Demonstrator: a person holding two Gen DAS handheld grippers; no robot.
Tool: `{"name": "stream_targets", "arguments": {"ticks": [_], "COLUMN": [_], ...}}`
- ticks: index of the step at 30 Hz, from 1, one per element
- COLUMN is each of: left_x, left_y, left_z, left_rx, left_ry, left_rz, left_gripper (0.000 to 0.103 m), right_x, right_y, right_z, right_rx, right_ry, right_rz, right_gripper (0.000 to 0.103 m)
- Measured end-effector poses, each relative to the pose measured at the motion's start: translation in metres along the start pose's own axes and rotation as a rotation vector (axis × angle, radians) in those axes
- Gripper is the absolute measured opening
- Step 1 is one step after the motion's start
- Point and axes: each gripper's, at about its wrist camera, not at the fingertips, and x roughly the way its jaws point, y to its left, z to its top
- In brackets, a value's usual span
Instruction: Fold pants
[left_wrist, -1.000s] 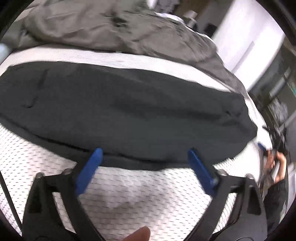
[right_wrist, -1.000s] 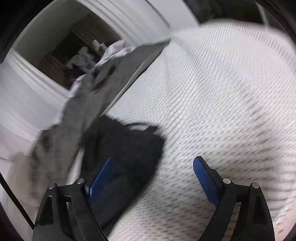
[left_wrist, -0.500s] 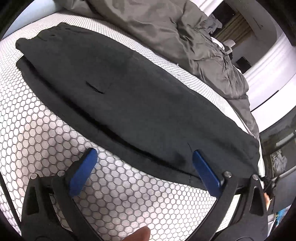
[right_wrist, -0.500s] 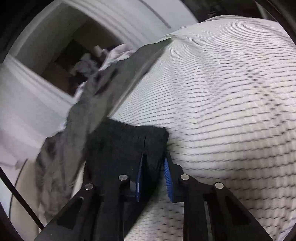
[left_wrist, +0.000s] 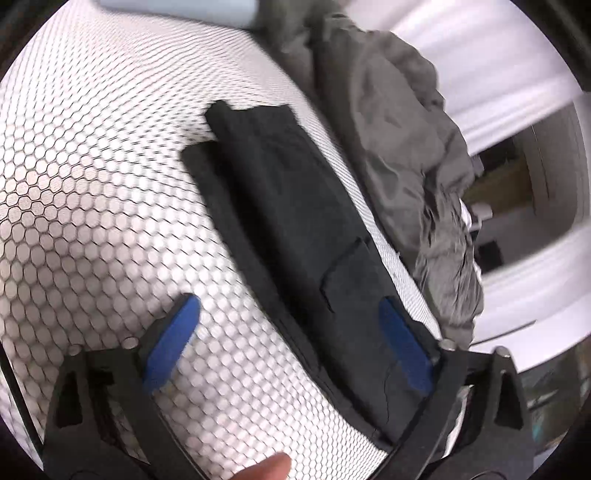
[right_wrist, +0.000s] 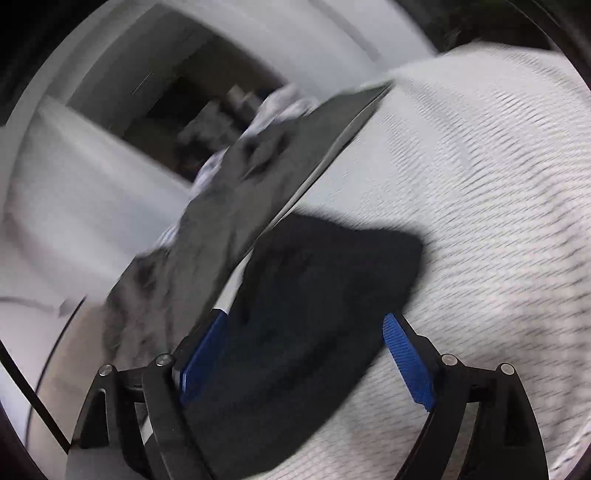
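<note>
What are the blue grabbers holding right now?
Nothing. The left gripper, jaws closing, and the right gripper, jaws opening, both straddle the black pants without pinching them.

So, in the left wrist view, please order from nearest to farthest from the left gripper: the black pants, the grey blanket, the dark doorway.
From the left gripper, whose jaws are closing with nothing pressed between them:
1. Black pants: nearest, their end lies by the right finger.
2. Grey blanket: beyond the pants, along the right edge of the mattress.
3. Dark doorway: farthest, behind the blanket at right.
</note>
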Motion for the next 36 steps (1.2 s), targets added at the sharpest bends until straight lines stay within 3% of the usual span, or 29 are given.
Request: {"name": "stream_targets", "arguments": {"ticks": [2,4,5,6,8,9,12,16,19,21,25,27,28,29,32,36], "left_x": [0.007,0.018,0.023,0.030,0.038,0.041,0.022,-0.004,0.009,0.016,0.009,0.008,0.008,0.007,-0.010,-0.043], "left_y": [0.006,0.006,0.003,0.001,0.001,0.000,-0.009,-0.020,0.004,0.018,0.019,0.020,0.020,0.020,0.021,0.032], "left_z": [0.010,0.020,0.022,0.024,0.025,0.024,0.021,0.020,0.027,0.029,0.029,0.029,0.028,0.028,0.022,0.019], "left_rx": [-0.025,-0.023,-0.002,0.012,0.009,-0.001,0.031,0.122,0.048,-0.005,0.004,0.008,0.015,0.020,0.026,0.004], "left_ry": [0.005,-0.007,-0.024,-0.033,-0.049,-0.056,-0.099,-0.153,-0.117,-0.090,-0.111,-0.115,-0.116,-0.114,-0.137,-0.145], "left_rz": [-0.020,-0.001,0.012,0.031,0.089,0.092,0.090,0.136,0.218,0.193,0.188,0.191,0.190,0.186,0.161,0.148], "left_gripper": [0.091,0.081,0.064,0.039,0.010,0.006,0.001,0.002,0.002,0.002,0.002,0.002,0.002,0.002,0.002,0.002], "right_x": [0.015,0.026,0.025,0.030,0.027,0.028,0.045,0.035,0.037,0.037,0.041,0.050,0.057,0.066,0.062,0.016], "right_y": [0.011,0.015,0.013,0.016,0.014,0.013,0.015,-0.003,-0.011,-0.021,-0.033,-0.034,-0.035,-0.035,-0.026,-0.014], "right_z": [-0.010,-0.018,-0.025,-0.029,-0.038,-0.038,-0.036,-0.032,-0.029,-0.027,-0.024,-0.020,-0.018,-0.016,-0.012,-0.013], "right_rx": [-0.009,-0.018,-0.024,-0.029,-0.051,-0.061,-0.056,-0.043,-0.018,0.023,0.047,0.025,0.007,-0.014,-0.068,-0.119], "right_ry": [0.059,0.102,0.121,0.131,0.141,0.146,0.140,0.120,0.119,0.125,0.117,0.096,0.097,0.105,0.088,0.046], "right_rz": [0.019,0.013,0.005,-0.006,-0.032,-0.040,-0.050,-0.082,-0.130,-0.127,-0.090,-0.094,-0.123,-0.181,-0.182,-0.142], "right_gripper": [0.087,0.087,0.087,0.087,0.087,0.087,0.087,0.087,0.087,0.087,0.086,0.069,0.044,0.034,0.018,0.015]}}
